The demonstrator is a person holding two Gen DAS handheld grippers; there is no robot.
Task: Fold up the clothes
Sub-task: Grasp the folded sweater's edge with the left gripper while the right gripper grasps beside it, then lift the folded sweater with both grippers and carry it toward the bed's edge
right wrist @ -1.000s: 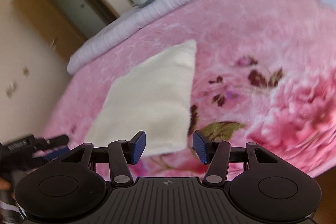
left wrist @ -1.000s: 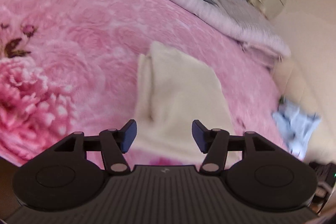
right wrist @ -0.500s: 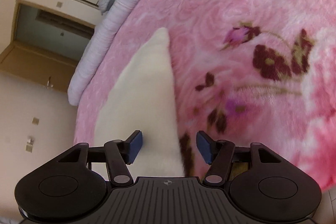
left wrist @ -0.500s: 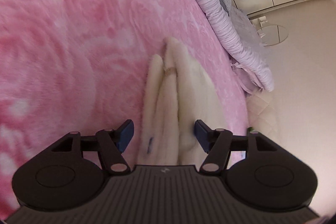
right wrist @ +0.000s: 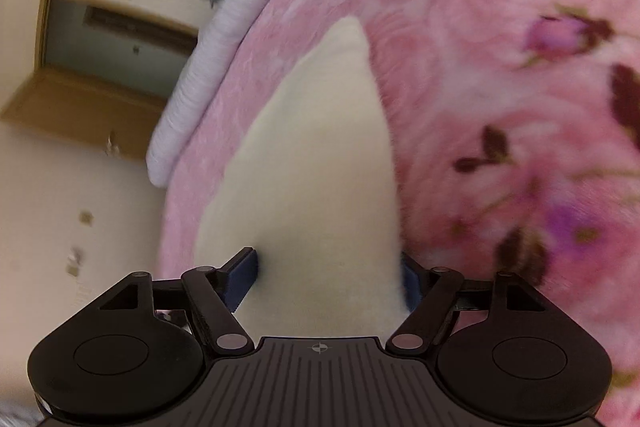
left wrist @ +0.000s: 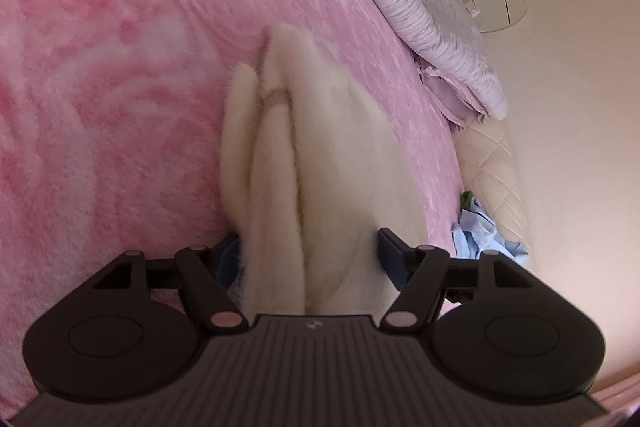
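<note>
**Both grippers at the near end of a cream garment on the bed**

The cream garment [left wrist: 320,163] lies on the pink floral blanket [left wrist: 120,87] of the bed, already a compact stack w/ several layers, long axis running away from the near edge. Whether more folds are due or it's a finished bundle about to be moved, can't tell from this.

Left hand-held gripper [left wrist: 308,251]: jaws spread wide, near end of the stack sits between them, fabric bulging up against both blue pads [left wrist: 394,259]. Not pinched. Right hand-held gripper [right wrist: 328,275]: same story, wide apart, one pad [right wrist: 242,273] just beside the cloth's left edge, the other half hidden behind the right edge.

Why like this, prob.: both come in low, straddling the same near end, so a squeeze would catch all layers at once rather than just the top sheet. That's my read, not a certainty.

What each view adds:
- Left wrist view shows the stack edge-on: separate folds, a thin pinkish band [left wrist: 276,95] across one layer. Also a rolled lilac duvet [left wrist: 420,15] at the far side, a blue garment [left wrist: 480,231] off the bed to the right.
- Right wrist view shows only the smooth flat top [right wrist: 316,155], no layers visible, plus dark flower print [right wrist: 520,251] on the blanket to the right and a doorway [right wrist: 112,43] far left. Blurred some.
</note>
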